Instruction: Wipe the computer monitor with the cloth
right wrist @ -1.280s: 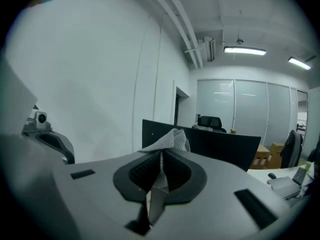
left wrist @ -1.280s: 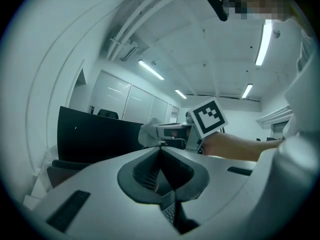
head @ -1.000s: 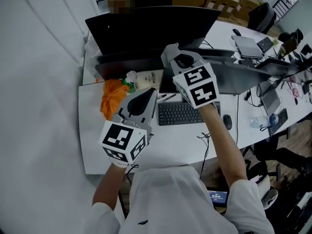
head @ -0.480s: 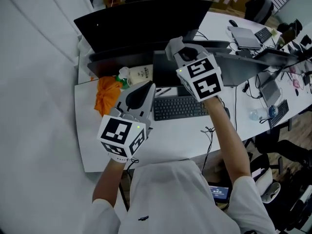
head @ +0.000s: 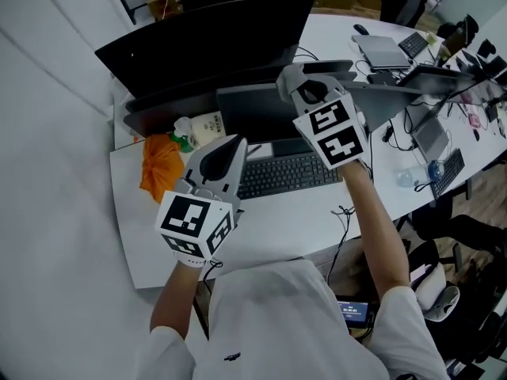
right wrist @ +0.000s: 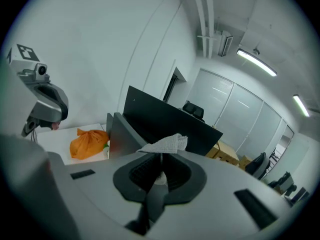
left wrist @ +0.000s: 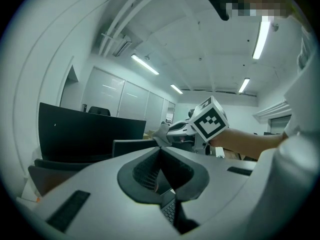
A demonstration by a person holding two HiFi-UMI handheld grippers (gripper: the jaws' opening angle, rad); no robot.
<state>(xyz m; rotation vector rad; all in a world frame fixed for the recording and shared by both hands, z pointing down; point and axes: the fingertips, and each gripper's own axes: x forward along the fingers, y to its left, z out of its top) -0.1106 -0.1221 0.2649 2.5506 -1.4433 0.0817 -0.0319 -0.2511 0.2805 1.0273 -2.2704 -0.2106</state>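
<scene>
While my right tool [right wrist: 160,158] pinches the cloth [right wrist: 167,144] before the monitor [right wrist: 160,115] at the bench's [head: 293,222] rear edge, wiping has not begun, I judge. My left tool [left wrist: 160,153], pressed together on nothing, hovers over the front. Next: press cloth flat against the screen.

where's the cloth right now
In the right gripper view, the cloth is pinched in the shut jaws of the right gripper, poking out past their tips, with the dark monitor behind it.
</scene>
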